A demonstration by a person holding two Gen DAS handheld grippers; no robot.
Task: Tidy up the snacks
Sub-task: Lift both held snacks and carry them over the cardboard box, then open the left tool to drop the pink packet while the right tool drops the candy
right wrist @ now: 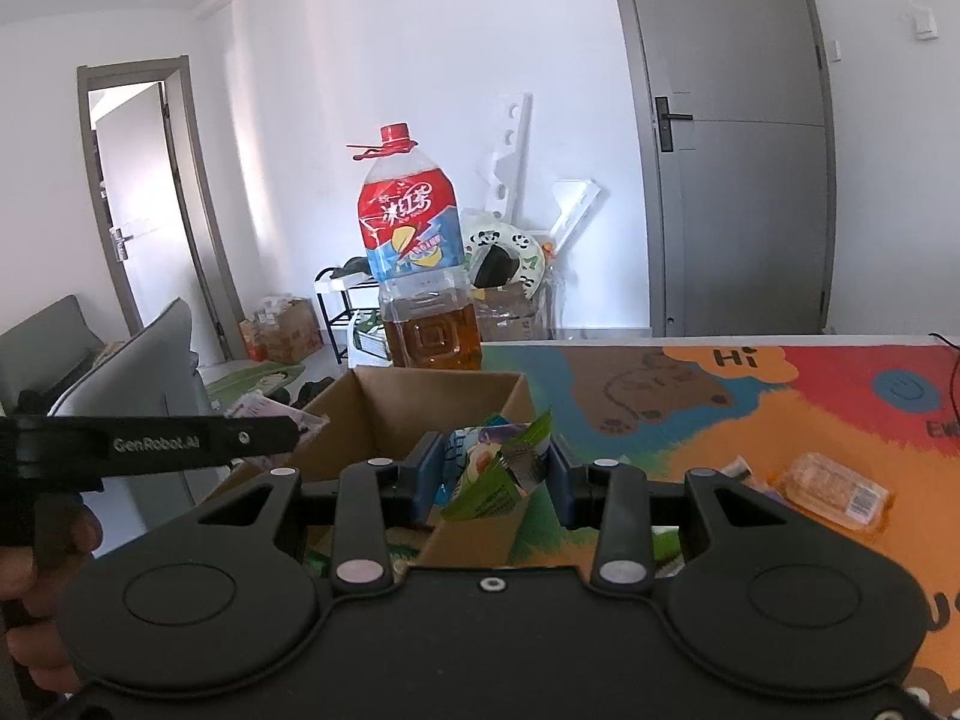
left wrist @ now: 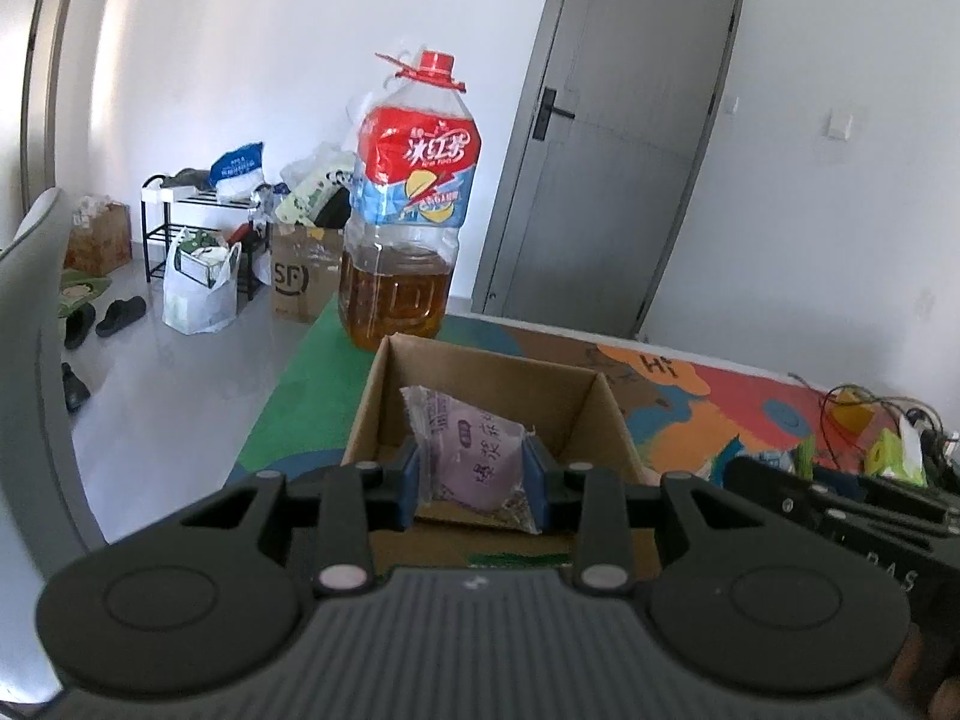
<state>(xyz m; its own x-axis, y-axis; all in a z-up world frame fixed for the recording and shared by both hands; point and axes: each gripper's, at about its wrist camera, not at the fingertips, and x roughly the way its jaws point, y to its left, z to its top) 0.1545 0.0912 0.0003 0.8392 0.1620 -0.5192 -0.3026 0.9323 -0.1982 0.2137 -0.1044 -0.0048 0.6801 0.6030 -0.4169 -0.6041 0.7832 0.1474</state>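
Purple packet (left wrist: 474, 450) pinched in left gripper (left wrist: 474, 483) (arm marked "GenRobot.AI"); green packet (right wrist: 498, 474) clamped by right gripper (right wrist: 497, 477)

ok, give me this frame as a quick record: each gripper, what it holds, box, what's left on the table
left gripper: shut on purple snack packet, held over the open cardboard box
right gripper: shut on green snack packet, at the box's right wall
box contents: floor mostly hidden by the grippers, cannot tell
still on table: one clear-wrapped yellow snack to the right of the box, on the colourful mat
behind box: large iced tea bottle, upright, red cap on, roughly a third full
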